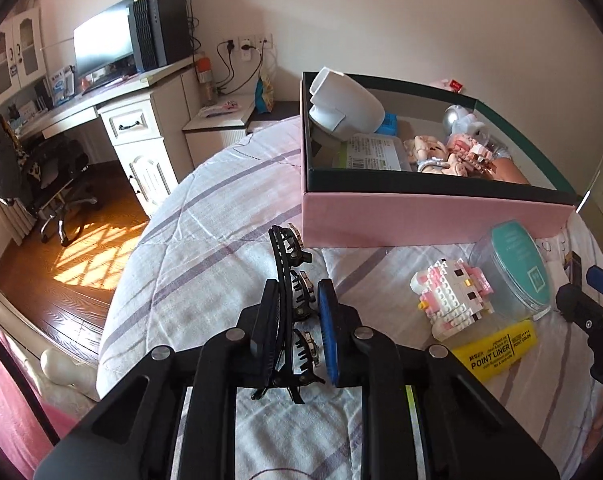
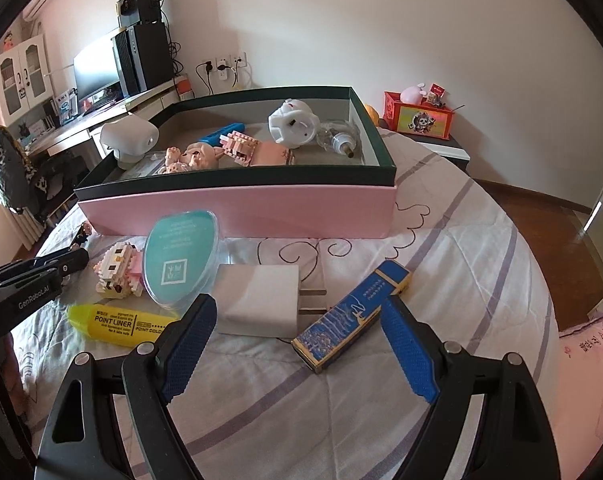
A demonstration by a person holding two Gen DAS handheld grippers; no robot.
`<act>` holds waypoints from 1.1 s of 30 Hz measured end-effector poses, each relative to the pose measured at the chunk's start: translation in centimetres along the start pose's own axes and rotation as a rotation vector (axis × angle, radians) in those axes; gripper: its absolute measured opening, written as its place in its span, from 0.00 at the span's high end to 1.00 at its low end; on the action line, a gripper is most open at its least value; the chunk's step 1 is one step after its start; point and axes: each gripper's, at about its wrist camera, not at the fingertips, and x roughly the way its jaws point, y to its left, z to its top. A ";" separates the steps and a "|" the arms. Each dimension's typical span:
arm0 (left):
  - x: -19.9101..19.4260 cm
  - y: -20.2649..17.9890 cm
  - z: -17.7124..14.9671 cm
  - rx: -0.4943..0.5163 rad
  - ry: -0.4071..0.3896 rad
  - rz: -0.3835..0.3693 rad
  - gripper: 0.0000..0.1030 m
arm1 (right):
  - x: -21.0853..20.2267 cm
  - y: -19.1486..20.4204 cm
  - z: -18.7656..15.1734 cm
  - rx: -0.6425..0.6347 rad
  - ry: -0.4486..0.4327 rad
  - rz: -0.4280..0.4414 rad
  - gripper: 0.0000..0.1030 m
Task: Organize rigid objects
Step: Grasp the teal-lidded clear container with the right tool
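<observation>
My left gripper (image 1: 299, 296) is shut on a black hair clip (image 1: 291, 276), held just above the bed in front of the pink box (image 1: 421, 220). The box (image 2: 237, 210) holds several toys and a white device (image 2: 127, 136). My right gripper (image 2: 295, 320) is open over the bed, with a white charger plug (image 2: 261, 300) and a blue carton (image 2: 349, 316) between its fingers. A block-built cat figure (image 2: 117, 268), a teal-lidded clear case (image 2: 179, 256) and a yellow Point Liner marker (image 2: 117, 324) lie to the left of it. The left gripper shows at the left edge of the right wrist view (image 2: 67, 262).
The bed's striped quilt (image 1: 205, 216) ends at a rounded edge with wooden floor (image 1: 89, 240) beyond. A desk with a monitor (image 1: 101, 44) and a chair (image 1: 41, 172) stand at the far left. A red box (image 2: 419, 118) sits on a bedside table behind the pink box.
</observation>
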 end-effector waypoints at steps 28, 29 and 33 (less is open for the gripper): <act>-6.7 -2.8 -0.6 0.027 -0.121 -0.065 0.82 | -1.5 5.8 2.1 -0.092 -0.069 0.143 0.44; -7.6 -3.1 -0.6 0.029 -0.140 -0.075 0.82 | -2.6 5.7 2.0 -0.090 -0.100 0.141 0.44; -11.5 -4.4 -0.7 0.028 -0.220 -0.079 0.82 | -7.2 5.6 1.7 -0.086 -0.205 0.125 0.44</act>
